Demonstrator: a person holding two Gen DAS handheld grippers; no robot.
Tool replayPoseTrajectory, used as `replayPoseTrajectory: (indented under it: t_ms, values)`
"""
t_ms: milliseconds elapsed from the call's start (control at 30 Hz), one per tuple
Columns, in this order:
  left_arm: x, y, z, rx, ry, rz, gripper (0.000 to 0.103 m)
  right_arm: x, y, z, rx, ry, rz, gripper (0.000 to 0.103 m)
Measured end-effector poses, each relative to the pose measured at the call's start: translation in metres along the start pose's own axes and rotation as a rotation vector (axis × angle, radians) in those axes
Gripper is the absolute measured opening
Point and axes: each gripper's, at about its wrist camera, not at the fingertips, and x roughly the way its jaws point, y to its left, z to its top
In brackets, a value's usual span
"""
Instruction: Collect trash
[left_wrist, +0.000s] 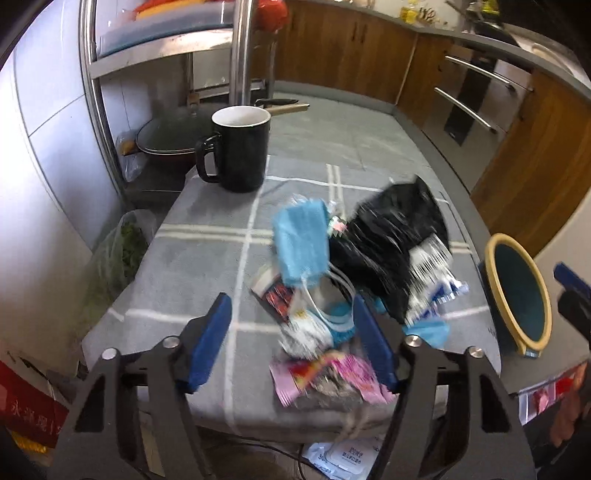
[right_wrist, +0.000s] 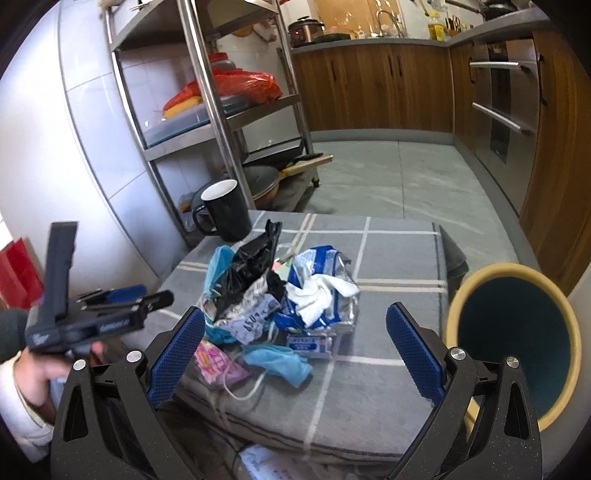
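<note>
The left gripper (left_wrist: 291, 339) is hovering low over the crumpled wrapper-and-mask trash pile (left_wrist: 343, 280), jaws spread wide. The right gripper (right_wrist: 295, 354) is gaping wide and empty, beside the tan-rimmed, teal-lined round bin (right_wrist: 513, 339), which is lying tilted with its mouth facing the cameras.

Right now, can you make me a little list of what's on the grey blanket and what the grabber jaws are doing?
surface: grey checked cloth
trash pile: black plastic bag, blue face mask, pink wrapper, blue-and-white packet, heaped together
not trash: black mug, upright, apart from the pile
bin: round container with yellow rim, at the cloth's right edge
left gripper: jaws open, holding nothing
right gripper: jaws open, holding nothing
</note>
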Motion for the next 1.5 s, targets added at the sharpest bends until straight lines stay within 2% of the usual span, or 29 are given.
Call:
replayPoseTrajectory:
  t_ms: [233, 367, 433, 533, 633, 700, 733, 800, 900, 1000, 1233, 1367, 1500]
  values:
    - [0.03, -0.002, 0.032, 0.027, 0.056, -0.064, 0.065, 0.024, -0.001, 0.008, 0.073, 0.043, 0.053, 0.094]
    - [0.053, -0.008, 0.042, 0.041, 0.082, -0.063, 0.064, 0.042, 0.003, -0.009, 0.068, 0.12, 0.049, 0.089]
    - [0.067, -0.005, 0.048, 0.034, 0.097, -0.057, 0.062, 0.052, 0.005, -0.021, 0.055, 0.178, 0.046, 0.081]
    - [0.082, -0.002, 0.053, 0.028, 0.116, -0.041, 0.057, 0.058, 0.011, -0.033, 0.033, 0.22, 0.054, 0.08]
    - [0.096, 0.003, 0.057, 0.011, 0.136, -0.044, 0.05, 0.062, 0.018, -0.039, 0.007, 0.241, 0.062, 0.08]
    - [0.099, 0.004, 0.055, 0.004, 0.143, -0.053, 0.037, 0.065, 0.019, -0.041, 0.009, 0.252, 0.06, 0.08]
    - [0.1, 0.004, 0.055, 0.002, 0.143, -0.054, 0.034, 0.066, 0.02, -0.041, 0.01, 0.257, 0.061, 0.078]
    - [0.1, 0.006, 0.054, 0.004, 0.137, -0.048, 0.019, 0.066, 0.024, -0.042, 0.006, 0.262, 0.061, 0.075]
    - [0.097, 0.015, 0.055, -0.021, 0.123, -0.047, 0.009, 0.065, 0.041, -0.044, -0.032, 0.255, 0.107, 0.075]
    - [0.09, 0.022, 0.057, -0.043, 0.099, -0.048, 0.003, 0.063, 0.056, -0.047, -0.069, 0.245, 0.144, 0.074]
    - [0.067, 0.039, 0.062, -0.091, 0.033, -0.042, 0.002, 0.072, 0.085, -0.051, -0.153, 0.265, 0.198, 0.061]
    - [0.06, 0.044, 0.061, -0.093, 0.022, -0.028, 0.002, 0.084, 0.105, -0.054, -0.216, 0.293, 0.213, 0.056]
    - [0.057, 0.052, 0.058, -0.12, 0.02, -0.02, 0.002, 0.106, 0.122, -0.062, -0.292, 0.344, 0.203, 0.039]
